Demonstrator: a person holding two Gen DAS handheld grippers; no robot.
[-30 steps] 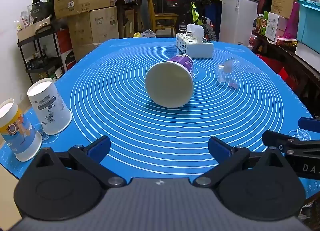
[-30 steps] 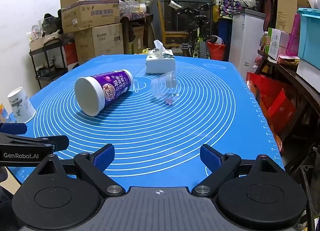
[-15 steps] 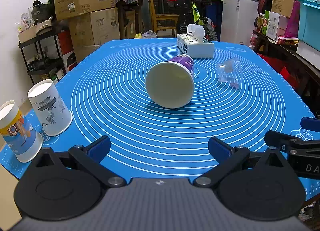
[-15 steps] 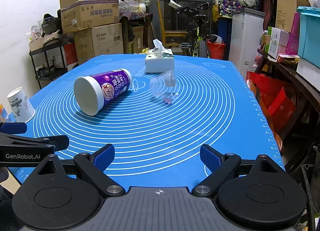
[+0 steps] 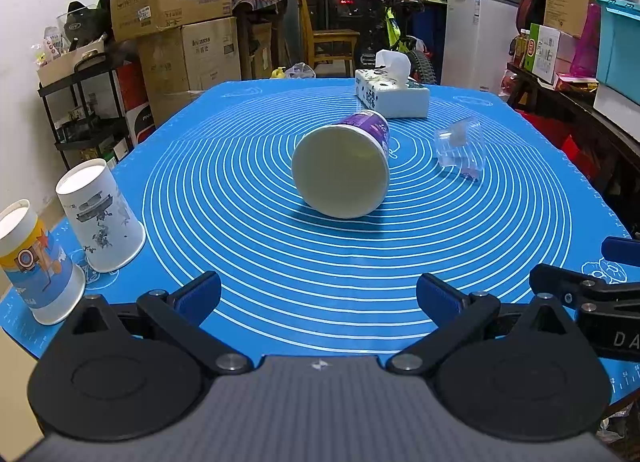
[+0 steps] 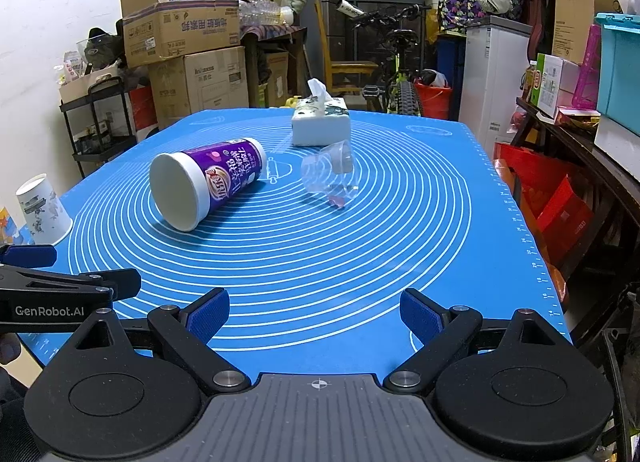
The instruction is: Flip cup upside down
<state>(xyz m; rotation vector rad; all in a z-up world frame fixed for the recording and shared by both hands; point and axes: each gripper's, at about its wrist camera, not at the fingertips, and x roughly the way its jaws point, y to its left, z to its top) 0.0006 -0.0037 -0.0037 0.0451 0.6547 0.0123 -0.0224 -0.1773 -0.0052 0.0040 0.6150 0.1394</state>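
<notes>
Fingers spread wide on left gripper point(image 5: 318, 296) and right gripper point(image 6: 314, 312), grasping nothing; purple cup point(image 6: 208, 182) lies on its side on blue mat point(image 6: 360, 262), clear plastic cup point(image 6: 330, 174) beside it.

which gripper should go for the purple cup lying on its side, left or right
Left, probably. The purple cup lies dead ahead of the open left gripper, between its fingers' line. For the right gripper, also open, the cup sits off to its left, with the clear plastic cup more in line.

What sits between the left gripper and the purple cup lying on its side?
Nothing: only bare blue mat separates the left gripper from the purple cup, seen in the left wrist view.
</notes>
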